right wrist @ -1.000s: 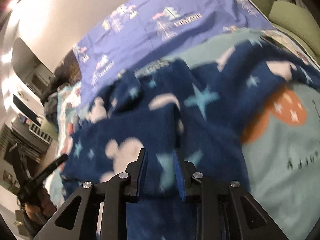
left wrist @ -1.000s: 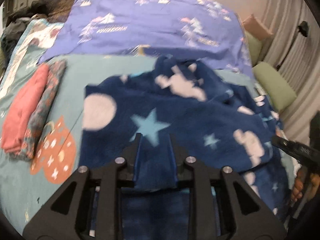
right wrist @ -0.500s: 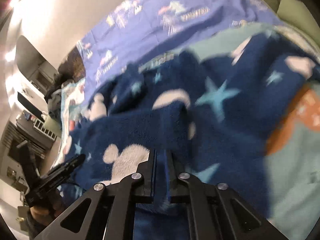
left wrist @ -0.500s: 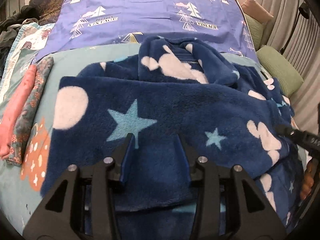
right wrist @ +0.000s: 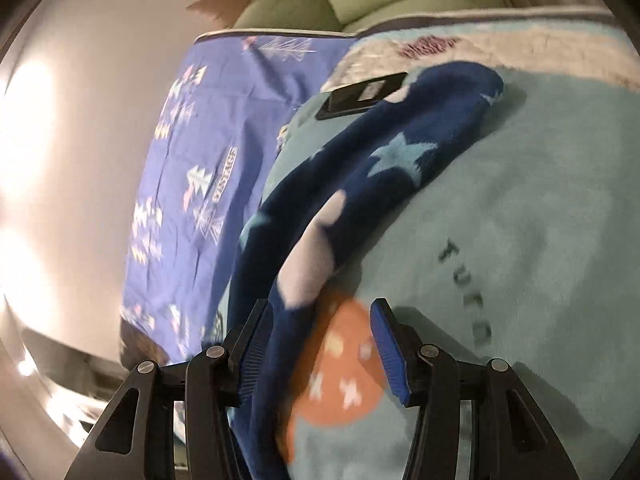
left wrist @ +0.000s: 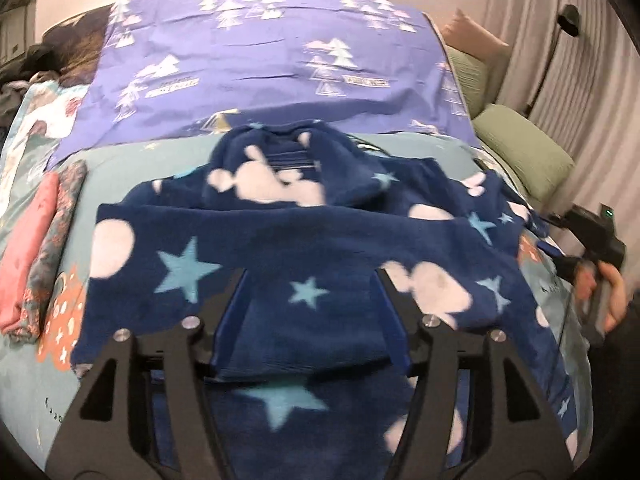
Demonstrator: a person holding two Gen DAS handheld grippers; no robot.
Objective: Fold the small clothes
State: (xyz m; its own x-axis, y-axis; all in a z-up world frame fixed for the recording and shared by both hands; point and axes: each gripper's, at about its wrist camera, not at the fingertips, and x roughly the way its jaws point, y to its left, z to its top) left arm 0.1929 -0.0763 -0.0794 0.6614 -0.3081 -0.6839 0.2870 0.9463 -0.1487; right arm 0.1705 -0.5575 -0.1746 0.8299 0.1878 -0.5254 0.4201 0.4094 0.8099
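Left wrist view: navy fleece garment (left wrist: pixel 304 240) w/ stars & white blobs spread across teal blanket (left wrist: pixel 132 168), one fold laid over, near edge doubled under left gripper (left wrist: pixel 310 312); fingers apart, straddling that edge, not pinching. Hood part bunched at far side of garment, toward purple sheet (left wrist: pixel 260 60). Left of garment: pink & patterned folded clothes (left wrist: pixel 32 256), seemingly done. Right of garment: person's hand (left wrist: pixel 608 292) on other gripper's handle. Right wrist view: right gripper (right wrist: pixel 320 344) w/ fingers apart, nothing clamped; garment's sleeve or side strip (right wrist: pixel 380 168) trails between them & away over blanket, black flat device (right wrist: pixel 360 96) just beyond it. Judging: first fold in, side parts & hood left to tuck, so approx. half done.
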